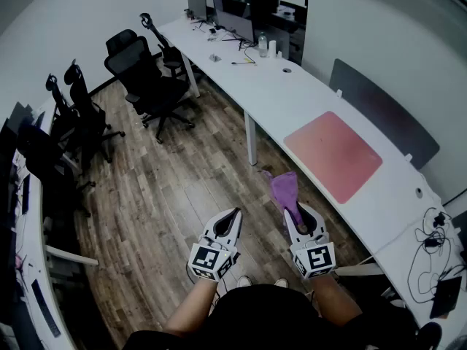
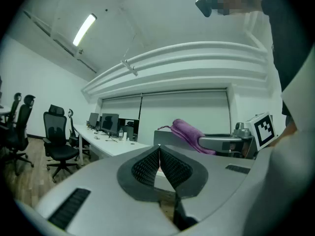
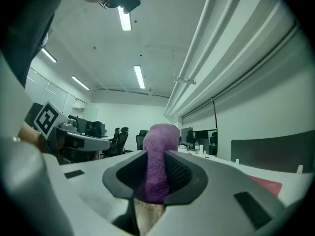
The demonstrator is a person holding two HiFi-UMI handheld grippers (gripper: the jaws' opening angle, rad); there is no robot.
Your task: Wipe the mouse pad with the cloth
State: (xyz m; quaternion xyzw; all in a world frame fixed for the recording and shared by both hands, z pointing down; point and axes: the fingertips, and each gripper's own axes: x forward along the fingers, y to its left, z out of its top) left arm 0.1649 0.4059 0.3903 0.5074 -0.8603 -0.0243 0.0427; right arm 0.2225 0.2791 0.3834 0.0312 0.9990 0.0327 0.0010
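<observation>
At the far left, black mesh office chairs (image 1: 146, 79) stand on the wood-plank floor (image 1: 182, 188), well apart from the work.

The left gripper (image 1: 233, 216) hangs over the floor in front of the person. Its jaws are pressed tip to tip with nothing between them, as the left gripper view shows (image 2: 159, 154). It has no part in the wiping yet and is best kept low and out of the way.

Just to its right, the right gripper (image 1: 298, 211) has its jaws clamped on a purple fuzzy cloth (image 1: 283, 189). In the right gripper view the cloth (image 3: 158, 151) fills the gap between the jaws and stands up past their tips as a bunched roll. It is off the tabletop, over the floor near the desk edge.

Further right, the flat pink rectangular mouse pad (image 1: 333, 155) lies on the long white curved tabletop (image 1: 292, 100), near its front edge and well apart from the cloth. Nothing rests on the pad.

The step in hand looks like carrying the cloth to the pad; wiping has not begun. To do it well, lift the right gripper above the tabletop edge and bring the cloth's free end down onto a near corner of the pad. Tilt the jaws so the fabric, not the jaw tips, meets the surface. Then sweep in overlapping strokes with light pressure. If the pad slides, the free left gripper could press down on one corner.
</observation>
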